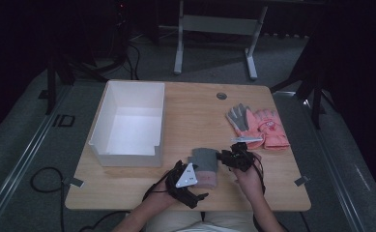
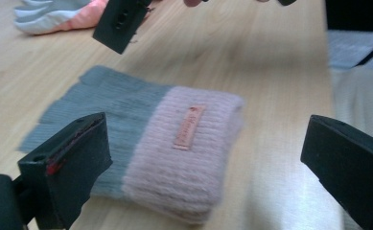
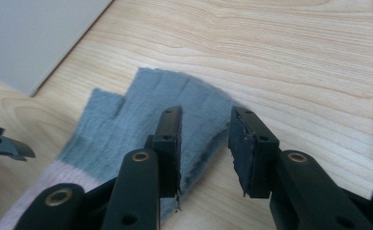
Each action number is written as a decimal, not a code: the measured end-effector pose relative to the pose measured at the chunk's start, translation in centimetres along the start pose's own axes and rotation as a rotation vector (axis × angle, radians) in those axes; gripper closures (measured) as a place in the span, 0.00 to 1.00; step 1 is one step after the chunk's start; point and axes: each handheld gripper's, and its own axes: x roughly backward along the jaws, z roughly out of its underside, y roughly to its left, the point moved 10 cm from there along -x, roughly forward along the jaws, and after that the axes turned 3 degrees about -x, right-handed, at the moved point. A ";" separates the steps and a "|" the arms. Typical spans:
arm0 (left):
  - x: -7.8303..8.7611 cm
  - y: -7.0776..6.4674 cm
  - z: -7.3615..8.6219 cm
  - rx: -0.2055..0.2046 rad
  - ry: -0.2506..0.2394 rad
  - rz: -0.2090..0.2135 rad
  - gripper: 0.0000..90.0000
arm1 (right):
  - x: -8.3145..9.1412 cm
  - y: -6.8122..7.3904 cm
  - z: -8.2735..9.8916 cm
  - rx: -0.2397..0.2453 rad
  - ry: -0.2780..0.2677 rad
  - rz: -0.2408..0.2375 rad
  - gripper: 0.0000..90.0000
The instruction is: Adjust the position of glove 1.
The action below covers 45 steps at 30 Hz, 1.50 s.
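Observation:
A fingerless knit glove [image 1: 205,166] with a grey hand and a pink cuff lies flat near the table's front edge. In the left gripper view the glove [image 2: 174,143] shows a small label on its cuff. My left gripper [image 2: 203,148] stands wide open just short of that cuff, with nothing between its jaws. In the high view the left gripper [image 1: 191,170] sits at the glove's left. My right gripper [image 3: 205,139] hovers over the grey finger edge of the glove [image 3: 141,110], jaws a little apart and not pressing the fabric. In the high view the right gripper [image 1: 228,157] is at the glove's right.
An open white box [image 1: 101,118] stands at the table's left. A pair of pink and grey gloves [image 1: 259,125] lies at the right, with a small pale flat item [image 1: 247,139] by its near edge. A round cable hole [image 1: 221,95] is at the back.

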 end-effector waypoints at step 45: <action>-1.9 2.8 1.8 -0.052 0.082 0.115 0.77 | -6.6 2.6 -0.7 -0.051 0.141 -0.194 0.81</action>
